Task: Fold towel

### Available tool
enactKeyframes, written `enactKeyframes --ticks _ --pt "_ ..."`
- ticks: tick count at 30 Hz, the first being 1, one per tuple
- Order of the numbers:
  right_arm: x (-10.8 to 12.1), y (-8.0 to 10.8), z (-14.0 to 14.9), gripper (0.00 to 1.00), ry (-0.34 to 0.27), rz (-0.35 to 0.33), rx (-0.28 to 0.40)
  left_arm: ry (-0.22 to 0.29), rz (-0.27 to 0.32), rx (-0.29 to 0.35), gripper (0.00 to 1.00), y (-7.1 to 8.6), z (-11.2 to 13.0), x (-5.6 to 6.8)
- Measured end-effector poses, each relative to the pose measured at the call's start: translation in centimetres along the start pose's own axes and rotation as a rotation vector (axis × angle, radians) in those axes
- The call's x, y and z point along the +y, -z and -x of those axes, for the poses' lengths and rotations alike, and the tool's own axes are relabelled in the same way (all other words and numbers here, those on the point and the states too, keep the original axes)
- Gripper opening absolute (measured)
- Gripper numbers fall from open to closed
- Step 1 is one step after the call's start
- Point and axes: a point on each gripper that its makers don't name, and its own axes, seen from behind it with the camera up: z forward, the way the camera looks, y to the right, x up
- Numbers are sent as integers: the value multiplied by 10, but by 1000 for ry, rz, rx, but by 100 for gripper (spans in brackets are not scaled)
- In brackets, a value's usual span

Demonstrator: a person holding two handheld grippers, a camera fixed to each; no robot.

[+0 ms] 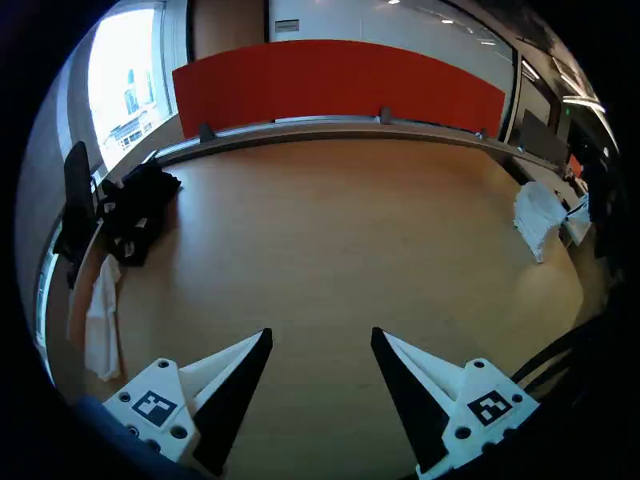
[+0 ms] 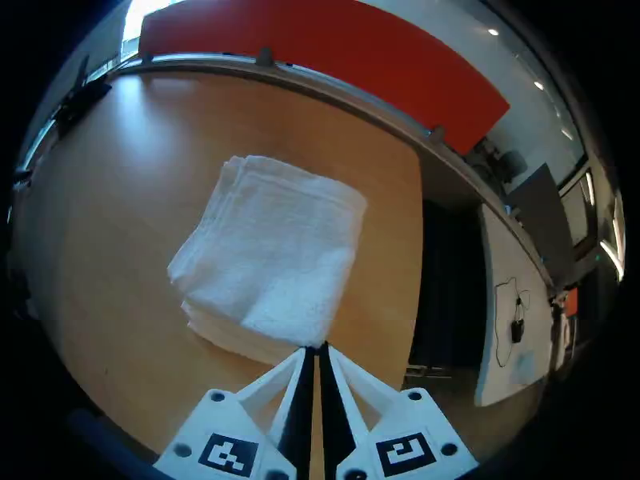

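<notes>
A folded white towel [image 2: 272,252] lies in a thick stack on the wooden table [image 2: 104,192], close to the table's right edge. My right gripper [image 2: 318,350] is shut, and its tips sit at the stack's near corner. I cannot tell whether any cloth is pinched between them. In the left gripper view the same white stack [image 1: 538,216] lies far off at the right side of the table [image 1: 336,232]. My left gripper [image 1: 322,342] stands open above bare wood, with nothing between its fingers.
A red partition [image 1: 336,84] runs along the table's far edge. Black gear [image 1: 136,212] is piled at the left, by a dark chair [image 1: 76,192]. Another white cloth [image 1: 102,320] hangs over the left edge. Beyond the right edge is a dark gap [image 2: 448,280].
</notes>
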Motion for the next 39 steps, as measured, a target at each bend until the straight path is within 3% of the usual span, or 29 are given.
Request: enactKeyframes --ticks 4,11,14,27,39 --pt "-1 0 2 20 0 3 -4 -1 2 1 91 -1 -1 1" --pt "1 1 5 78 -2 13 -6 -6 8 1 91 -3 -3 4" --pt "-2 2 4 96 -5 6 -3 -7 10 3 91 -4 -4 5" --pt "-7 4 -5 98 -36 1 15 -1 10 6 92 -3 -5 2" --pt "-20 12 -22 98 -130 -26 72 11 9 16 92 0 -6 -2"
